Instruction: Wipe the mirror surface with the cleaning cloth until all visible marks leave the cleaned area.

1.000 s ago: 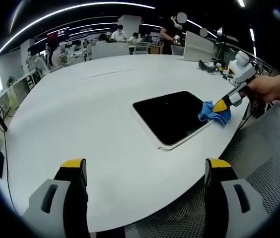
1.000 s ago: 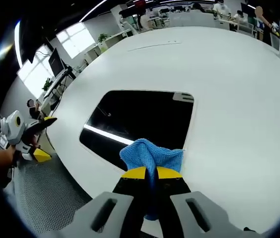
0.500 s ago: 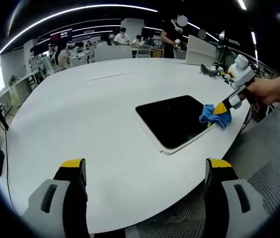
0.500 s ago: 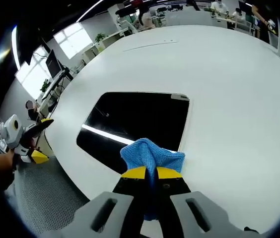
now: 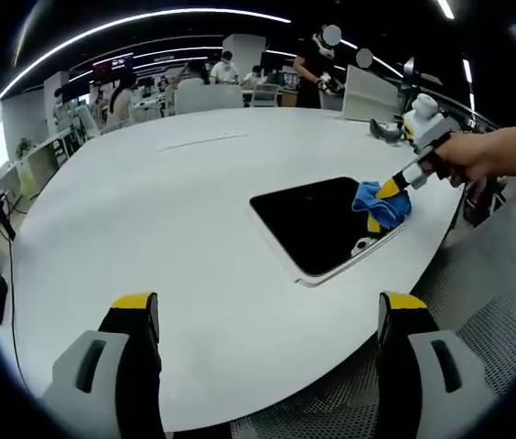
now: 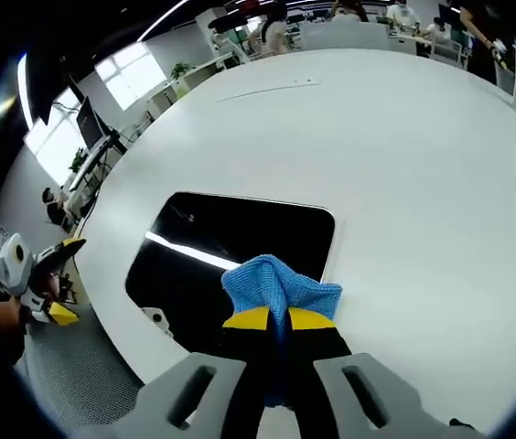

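While the mirror (image 5: 324, 219) lay flat on the round white table (image 5: 148, 219), dark face up near the table's edge, the blue cleaning cloth (image 6: 281, 288) rested on the mirror's corner nearest the person's hand (image 5: 500, 154). Right gripper (image 6: 281, 320) had its jaws pinched tight on the cloth, w/ blue folds bunched ahead of the yellow tips; seen in the left gripper view, the same tool pressed the cloth (image 5: 377, 201) onto the glass. Left gripper (image 5: 267, 315) hung off the mirror at the table's near edge, jaws spread wide, holding nothing. Wiping looked partway at best: cloth covered just one corner, and most of the glass lay beyond it. A small pale spot (image 6: 157, 317) showed on the mirror near the table edge, and a bright streak (image 6: 189, 251) crossed the glass, prob. a ceiling-light reflection, not dirt; hard to tell marks from glare. Mesh chair (image 5: 478, 311) stood just off the table beside the mirror; desks & people filled the office beyond the table.
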